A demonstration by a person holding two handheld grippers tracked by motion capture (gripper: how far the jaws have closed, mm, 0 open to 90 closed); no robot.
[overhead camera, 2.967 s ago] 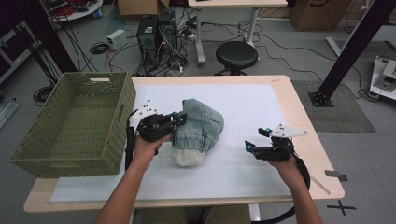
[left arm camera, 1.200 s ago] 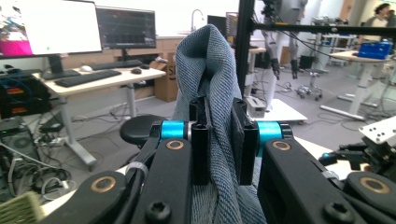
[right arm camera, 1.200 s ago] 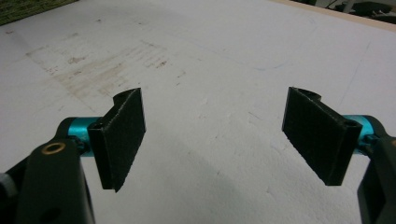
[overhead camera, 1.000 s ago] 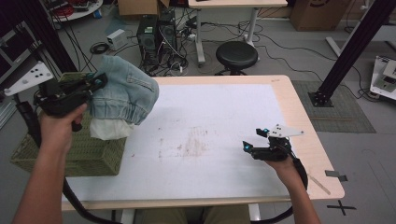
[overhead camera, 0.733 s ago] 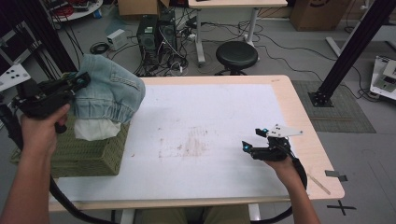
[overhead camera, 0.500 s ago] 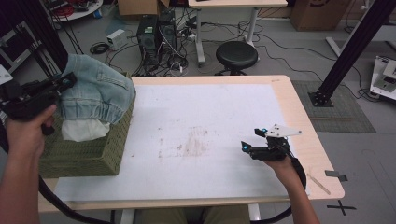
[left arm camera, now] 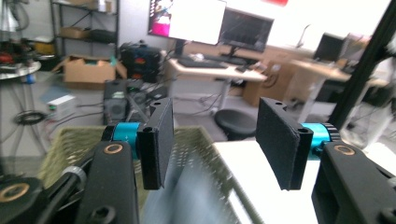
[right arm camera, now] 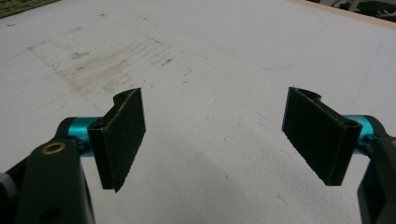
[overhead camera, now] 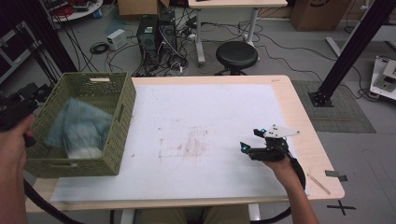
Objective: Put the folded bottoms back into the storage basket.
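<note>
Looks like a robotics/tech lab or workshop. Upper frame: PC towers (overhead camera: pixel 156 39) on a grey floor w/ loose cables (overhead camera: pixel 285 46), a round black stool (overhead camera: pixel 236 54), a 2nd desk (overhead camera: pixel 233 3), cardboard boxes (overhead camera: pixel 310 13). Left gripper view adds monitors (left arm camera: pixel 245 30), a keyboard (left arm camera: pixel 198 62), storage shelving (left arm camera: pixel 70 28). Black metal frame strut (overhead camera: pixel 350 49) at upper right.

Black round stool (overhead camera: pixel 236 54) is standing just beyond table's far edge, w/ PC towers (overhead camera: pixel 157 35) & tangled cables beside it on the floor. White box (overhead camera: pixel 116 37) is sitting left of those. Cardboard box (overhead camera: pixel 311 11) is being seen at top right, near a black diagonal post (overhead camera: pixel 351 46). Monitors (left arm camera: pixel 210 23) are glowing on a desk farther back.
</note>
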